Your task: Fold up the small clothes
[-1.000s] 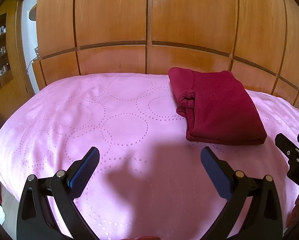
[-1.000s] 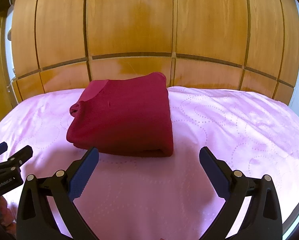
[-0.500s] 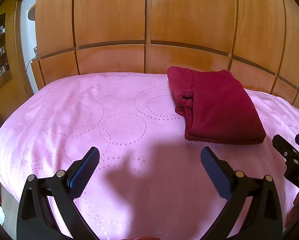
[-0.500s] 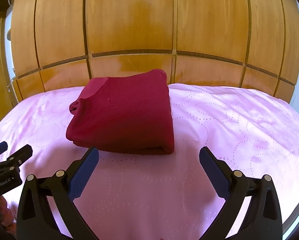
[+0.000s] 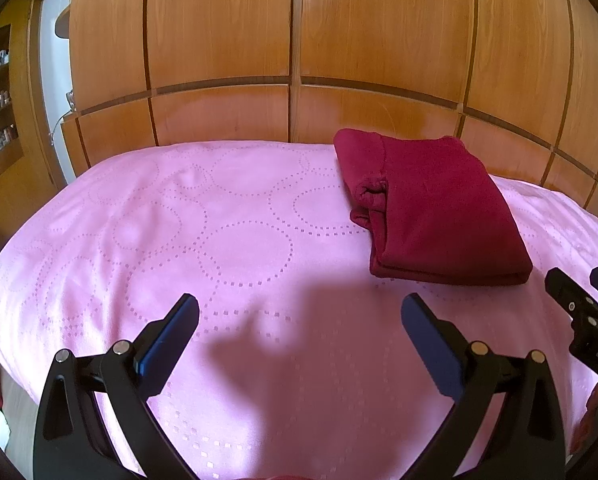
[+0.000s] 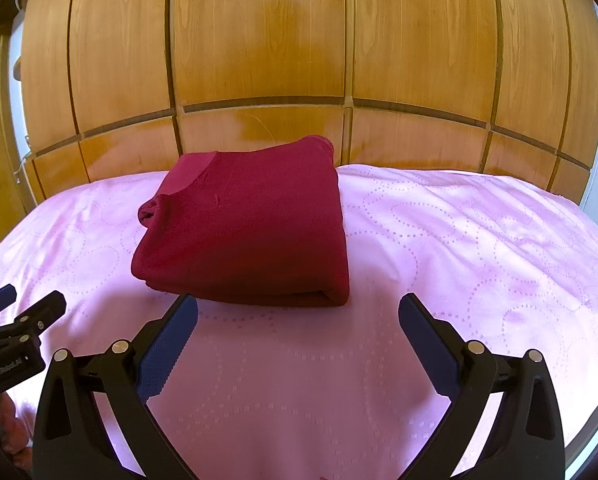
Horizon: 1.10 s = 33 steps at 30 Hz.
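Folded dark-red knit garment [image 6: 243, 228] lies on pink dotted-circle bedspread [image 5: 179, 240], near wooden panelled wall [image 6: 259, 40]. Left gripper [image 5: 299, 320] and right gripper [image 6: 298, 318]: jaws wide apart, empty, just short of garment.

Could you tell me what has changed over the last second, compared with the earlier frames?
Very little. The right gripper has edged slightly closer to the folded red garment; nothing was grasped or released. The left gripper stays open over the pink bedspread, and the garment lies folded as before.
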### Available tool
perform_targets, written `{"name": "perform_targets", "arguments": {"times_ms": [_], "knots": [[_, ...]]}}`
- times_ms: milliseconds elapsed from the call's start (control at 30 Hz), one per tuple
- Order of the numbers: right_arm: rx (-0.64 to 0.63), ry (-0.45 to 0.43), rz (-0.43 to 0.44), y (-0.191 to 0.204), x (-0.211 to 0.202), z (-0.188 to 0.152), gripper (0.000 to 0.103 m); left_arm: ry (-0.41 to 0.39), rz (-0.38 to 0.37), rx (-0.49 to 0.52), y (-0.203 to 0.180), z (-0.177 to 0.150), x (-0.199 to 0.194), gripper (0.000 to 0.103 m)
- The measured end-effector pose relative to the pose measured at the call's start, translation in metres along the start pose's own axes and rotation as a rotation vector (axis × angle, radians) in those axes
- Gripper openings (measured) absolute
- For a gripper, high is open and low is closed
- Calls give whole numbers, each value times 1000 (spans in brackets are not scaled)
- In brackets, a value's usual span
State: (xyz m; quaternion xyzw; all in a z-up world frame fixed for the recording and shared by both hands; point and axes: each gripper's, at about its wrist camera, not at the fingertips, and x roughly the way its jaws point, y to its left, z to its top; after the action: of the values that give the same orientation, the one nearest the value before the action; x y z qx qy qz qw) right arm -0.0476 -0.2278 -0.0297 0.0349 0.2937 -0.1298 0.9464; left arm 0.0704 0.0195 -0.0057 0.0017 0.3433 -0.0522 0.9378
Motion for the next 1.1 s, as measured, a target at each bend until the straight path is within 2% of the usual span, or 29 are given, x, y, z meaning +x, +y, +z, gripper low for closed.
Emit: {"name": "perform_targets", "arguments": {"times_ms": [867, 1100], "knots": [[6, 21, 8, 0, 5, -4, 100, 19, -9, 12, 1, -2, 3, 101], [15, 37, 10, -2, 7, -6, 100, 92, -31, 9, 2, -3, 16, 101]]}}
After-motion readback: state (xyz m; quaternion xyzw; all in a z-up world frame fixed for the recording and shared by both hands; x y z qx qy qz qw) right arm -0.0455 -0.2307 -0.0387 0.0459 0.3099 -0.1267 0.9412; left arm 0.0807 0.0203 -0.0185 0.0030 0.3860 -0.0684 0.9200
